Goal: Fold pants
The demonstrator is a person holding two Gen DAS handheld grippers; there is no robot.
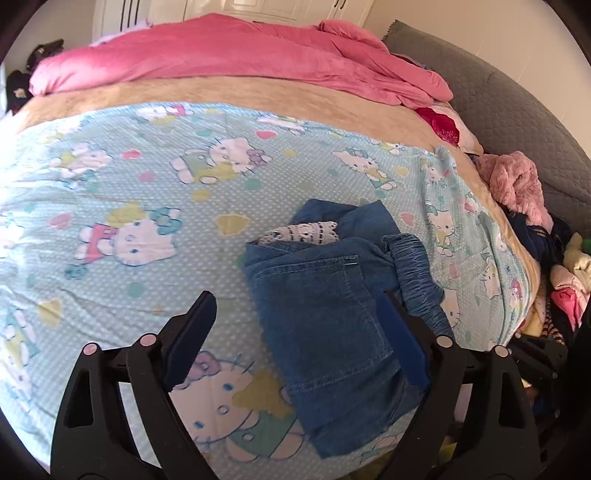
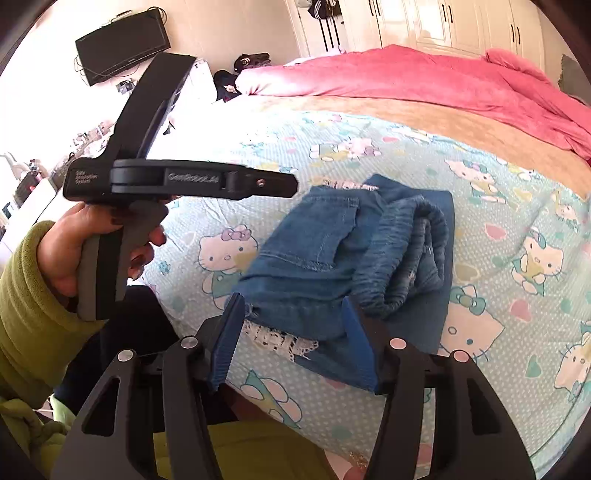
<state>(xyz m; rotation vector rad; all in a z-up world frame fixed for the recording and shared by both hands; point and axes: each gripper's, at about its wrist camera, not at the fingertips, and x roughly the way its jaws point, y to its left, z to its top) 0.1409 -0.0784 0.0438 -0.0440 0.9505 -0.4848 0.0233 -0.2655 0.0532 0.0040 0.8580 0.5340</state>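
Observation:
Blue denim pants (image 1: 321,306) lie folded in a small bundle on the Hello Kitty sheet (image 1: 129,184), with a white lace trim (image 1: 303,230) showing at one edge. My left gripper (image 1: 295,332) hovers open over the bundle's near left part, its right finger above the denim. In the right wrist view the pants (image 2: 332,251) show their gathered waistband on top and lace (image 2: 280,339) at the near edge. My right gripper (image 2: 293,332) stands open around that near edge without pressing it. A hand (image 2: 74,258) in a green sleeve holds the left gripper (image 2: 284,184) above the sheet, left of the pants.
A pink duvet (image 1: 221,55) is bunched along the far side of the bed. A heap of clothes (image 1: 517,184) and a grey padded headboard (image 1: 517,110) lie to the right. A wall screen (image 2: 122,44) and white wardrobes (image 2: 443,22) stand beyond the bed.

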